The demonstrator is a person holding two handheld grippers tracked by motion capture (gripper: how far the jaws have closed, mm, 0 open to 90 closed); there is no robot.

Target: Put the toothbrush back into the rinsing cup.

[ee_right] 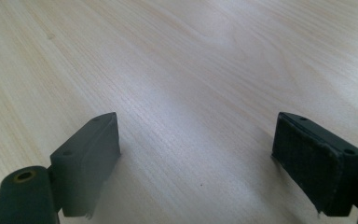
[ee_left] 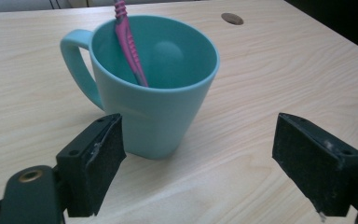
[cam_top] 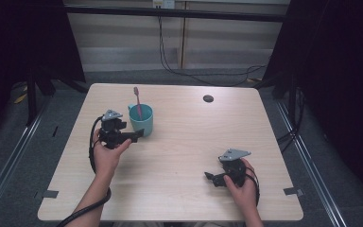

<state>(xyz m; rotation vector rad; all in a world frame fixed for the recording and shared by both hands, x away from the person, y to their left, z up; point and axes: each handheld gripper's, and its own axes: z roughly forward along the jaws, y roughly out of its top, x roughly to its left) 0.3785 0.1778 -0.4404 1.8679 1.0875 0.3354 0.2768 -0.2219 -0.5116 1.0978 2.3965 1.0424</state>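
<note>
A teal mug [cam_top: 141,120] [ee_left: 154,93] stands upright on the wooden table [cam_top: 194,142], left of the middle, handle turned to the far left. A pink toothbrush [cam_top: 137,101] [ee_left: 128,42] leans inside it, its head sticking up past the rim. My left gripper [cam_top: 139,134] [ee_left: 198,154] lies level just in front of the mug and points at it. Its jaws stand wide and open, and neither pad touches the mug. My right gripper [cam_top: 208,177] [ee_right: 196,158] rests near the front right of the table, open over bare wood with nothing between its jaws.
A small dark round hole [cam_top: 208,98] [ee_left: 232,18] sits in the tabletop at the far right of the middle. Black cables [cam_top: 189,71] trail over the floor behind the table. Dark stands and curtains flank both sides.
</note>
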